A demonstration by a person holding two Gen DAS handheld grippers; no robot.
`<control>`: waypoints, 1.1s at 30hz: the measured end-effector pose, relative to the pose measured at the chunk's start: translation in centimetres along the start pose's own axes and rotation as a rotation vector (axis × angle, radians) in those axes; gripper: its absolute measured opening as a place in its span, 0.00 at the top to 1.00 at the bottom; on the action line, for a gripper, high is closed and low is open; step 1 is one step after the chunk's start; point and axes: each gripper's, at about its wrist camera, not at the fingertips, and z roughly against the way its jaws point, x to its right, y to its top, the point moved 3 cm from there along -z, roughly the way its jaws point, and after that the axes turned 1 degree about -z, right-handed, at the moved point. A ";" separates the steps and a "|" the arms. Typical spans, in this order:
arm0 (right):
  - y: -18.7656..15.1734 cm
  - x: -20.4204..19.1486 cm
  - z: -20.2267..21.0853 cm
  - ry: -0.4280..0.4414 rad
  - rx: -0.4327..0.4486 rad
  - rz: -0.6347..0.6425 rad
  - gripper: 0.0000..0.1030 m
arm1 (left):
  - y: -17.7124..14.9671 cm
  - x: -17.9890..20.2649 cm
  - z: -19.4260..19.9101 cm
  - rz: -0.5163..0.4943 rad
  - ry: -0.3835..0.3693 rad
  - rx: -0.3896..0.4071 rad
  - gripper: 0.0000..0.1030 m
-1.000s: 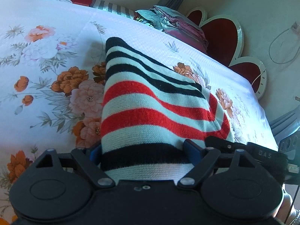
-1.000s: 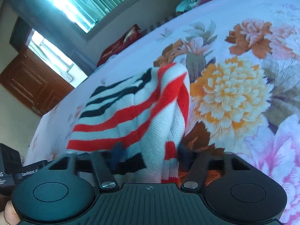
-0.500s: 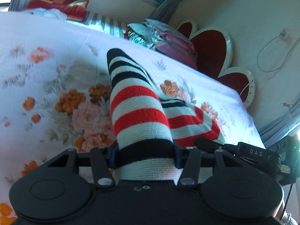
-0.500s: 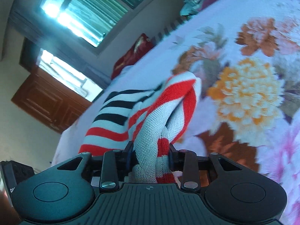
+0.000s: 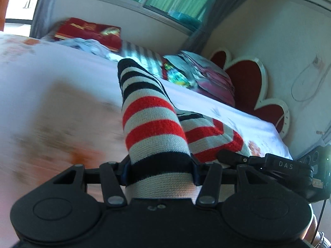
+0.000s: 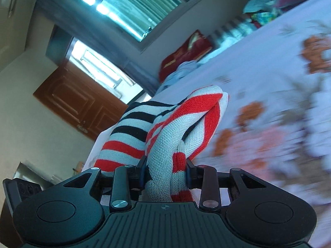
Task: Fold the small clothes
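Observation:
A small knitted garment with red, white and black stripes (image 5: 153, 122) hangs lifted above the flowered bedsheet (image 5: 51, 107). My left gripper (image 5: 159, 169) is shut on its bunched lower edge, and the cloth rises in a tube ahead of the fingers. In the right wrist view the same striped garment (image 6: 178, 128) is gathered into folds, with my right gripper (image 6: 165, 173) shut on another part of its edge. The other gripper (image 5: 269, 163) shows at the right of the left wrist view, close beside the cloth.
A pile of folded clothes (image 5: 198, 76) and a red cushion (image 5: 89, 31) lie at the far side of the bed. A heart-shaped red headboard (image 5: 248, 86) stands at the right. In the right wrist view a wooden door (image 6: 78, 101) and windows fill the left.
Both grippers closed on the striped garment's edge, then rose and pulled it up off the sheet, so it went from lying spread out to hanging bunched. The bed now looks blurred from motion.

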 end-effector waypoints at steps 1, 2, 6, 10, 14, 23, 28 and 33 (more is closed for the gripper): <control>-0.7 -1.4 -1.6 -0.002 0.004 0.002 0.67 | 0.5 -1.9 0.7 0.003 -0.002 0.002 0.51; -1.4 -2.6 -3.2 -0.006 0.007 0.003 0.67 | 0.9 -3.7 1.4 0.009 0.000 0.004 0.51; -4.0 -6.6 -9.9 -0.015 0.018 0.016 0.67 | 2.9 -10.2 3.2 -0.006 0.021 0.011 0.51; -6.1 -8.2 -15.5 -0.037 0.007 0.004 0.67 | 3.8 -15.3 3.5 -0.032 0.047 0.015 0.51; -7.7 -7.3 -19.5 -0.108 -0.044 -0.001 0.66 | 2.0 -19.5 2.3 -0.031 0.086 -0.024 0.47; -6.4 -6.1 -18.1 -0.168 -0.007 -0.072 0.59 | 2.9 -21.3 2.8 0.044 0.036 -0.020 0.41; -4.7 -6.7 -19.3 -0.190 0.008 -0.087 0.57 | 4.4 -22.3 3.1 0.109 0.033 0.021 0.42; -3.1 -6.1 -20.6 -0.210 0.026 -0.088 0.57 | 6.9 -22.6 1.2 0.096 0.055 0.033 0.42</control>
